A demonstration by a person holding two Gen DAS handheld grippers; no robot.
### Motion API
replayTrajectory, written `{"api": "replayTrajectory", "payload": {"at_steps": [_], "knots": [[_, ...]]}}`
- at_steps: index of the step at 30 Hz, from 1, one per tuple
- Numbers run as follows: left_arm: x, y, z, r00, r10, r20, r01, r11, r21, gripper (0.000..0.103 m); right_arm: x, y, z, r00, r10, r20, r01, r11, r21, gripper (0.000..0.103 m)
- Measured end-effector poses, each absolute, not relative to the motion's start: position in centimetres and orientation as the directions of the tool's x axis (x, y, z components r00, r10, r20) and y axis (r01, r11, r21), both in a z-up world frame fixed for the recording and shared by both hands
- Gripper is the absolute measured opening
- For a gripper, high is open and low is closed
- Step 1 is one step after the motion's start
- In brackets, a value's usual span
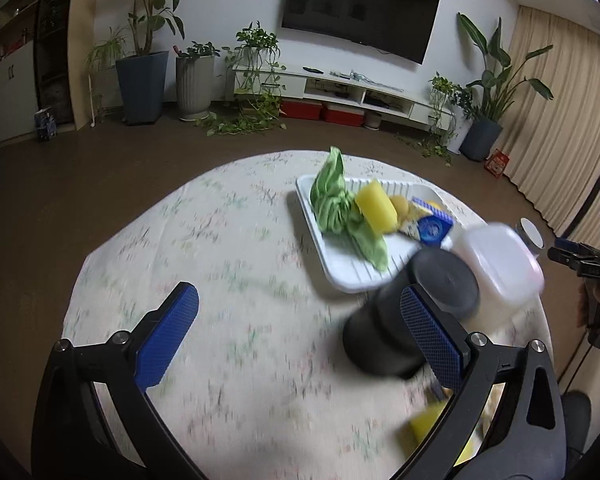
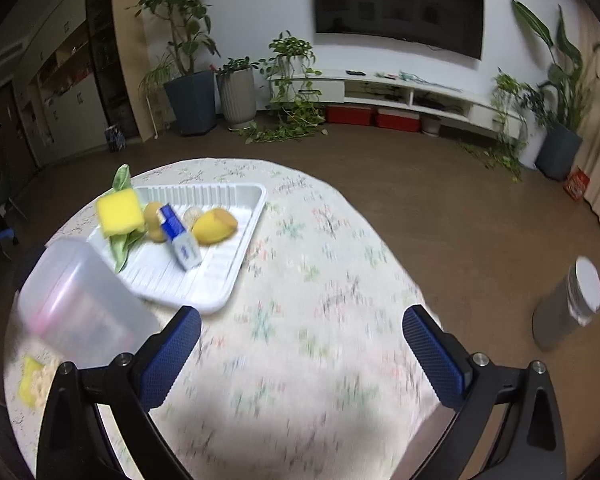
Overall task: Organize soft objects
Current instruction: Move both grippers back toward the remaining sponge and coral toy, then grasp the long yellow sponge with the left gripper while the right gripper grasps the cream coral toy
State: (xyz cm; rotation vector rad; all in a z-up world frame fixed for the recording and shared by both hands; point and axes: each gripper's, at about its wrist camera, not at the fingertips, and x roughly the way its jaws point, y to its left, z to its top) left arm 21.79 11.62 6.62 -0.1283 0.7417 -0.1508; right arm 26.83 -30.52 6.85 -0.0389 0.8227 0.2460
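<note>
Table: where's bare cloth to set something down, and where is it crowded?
Free: the floral tablecloth right of the white tray, out to the table edge, and the stretch left of the tray in the left wrist view. Crowded: the tray, and beside it the translucent container and black cylinder.

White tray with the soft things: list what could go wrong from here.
1. The green cloth hangs over the rim of the white tray; a pull might drag it out.
2. The black cylinder and translucent container stand close to the tray, so a reaching hand-held gripper could knock them.
3. The tray already holds a yellow sponge and blue-and-white pack; more items may spill over.
</note>
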Motion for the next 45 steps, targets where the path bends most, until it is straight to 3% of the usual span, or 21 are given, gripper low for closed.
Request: {"api": "replayTrajectory", "payload": {"at_steps": [10, 22, 34, 45], "knots": [[12.9, 8.8, 4.9, 0.723, -0.219, -0.655, 0.108, 0.973, -0.206, 0.103, 17.2, -30.8, 5.2, 0.635, 0.263, -0.726, -0.197, 0.964, 0.177, 0.103], [6.8, 3.6, 1.1, 0.692, -0.288, -0.662, 0.146, 0.954, -0.262, 0.103, 7.4, -23.7, 3.8, 0.602, 0.386, -0.699, -0.278, 0.922, 0.27, 0.103], [7.2, 0.4, -0.6, 0.673, -0.288, -0.681, 0.168, 0.956, -0.239, 0.103, 3.5, -17.5, 0.9, 0.593, 0.36, -0.72, -0.341, 0.923, 0.181, 0.103], [10.9, -0.1, -1.6, 0.665, -0.23, -0.711, 0.118, 0.972, -0.205, 0.103, 6.3, -17.0, 2.1, 0.612, 0.362, -0.703, -0.349, 0.922, 0.171, 0.093]]}}
